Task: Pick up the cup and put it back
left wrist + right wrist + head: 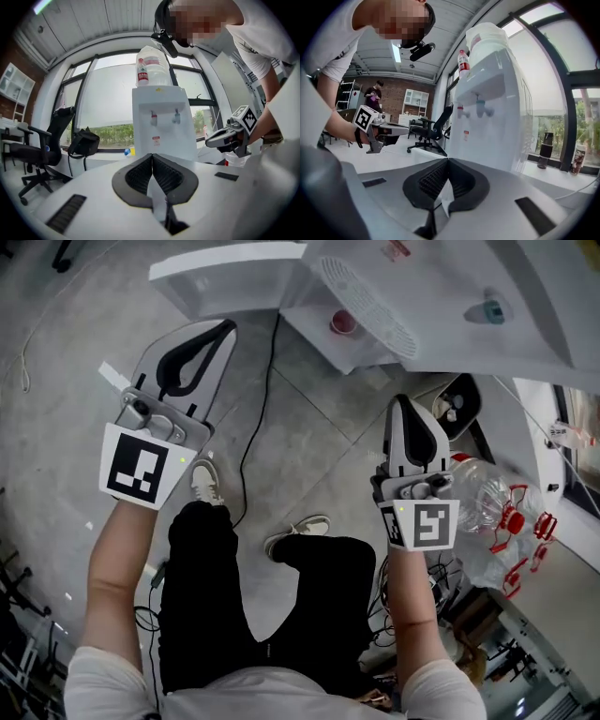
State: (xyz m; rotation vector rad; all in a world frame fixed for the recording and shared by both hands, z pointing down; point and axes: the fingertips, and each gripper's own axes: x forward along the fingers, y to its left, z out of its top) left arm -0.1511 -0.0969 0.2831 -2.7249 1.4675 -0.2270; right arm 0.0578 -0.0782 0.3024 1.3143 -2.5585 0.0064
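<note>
Head view: I am holding my left gripper (223,329) and right gripper (403,404) pinched fully together and empty, well short of the dispenser (375,306). What looks like the cup (343,322) is sitting on its tray. I am judging the pick-up not yet begun; next I am needing one gripper's jaws opened and brought around the cup.

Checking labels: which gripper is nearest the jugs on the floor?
The right gripper; the red-handled jugs lie just right of it, while the left gripper is far from them.
</note>
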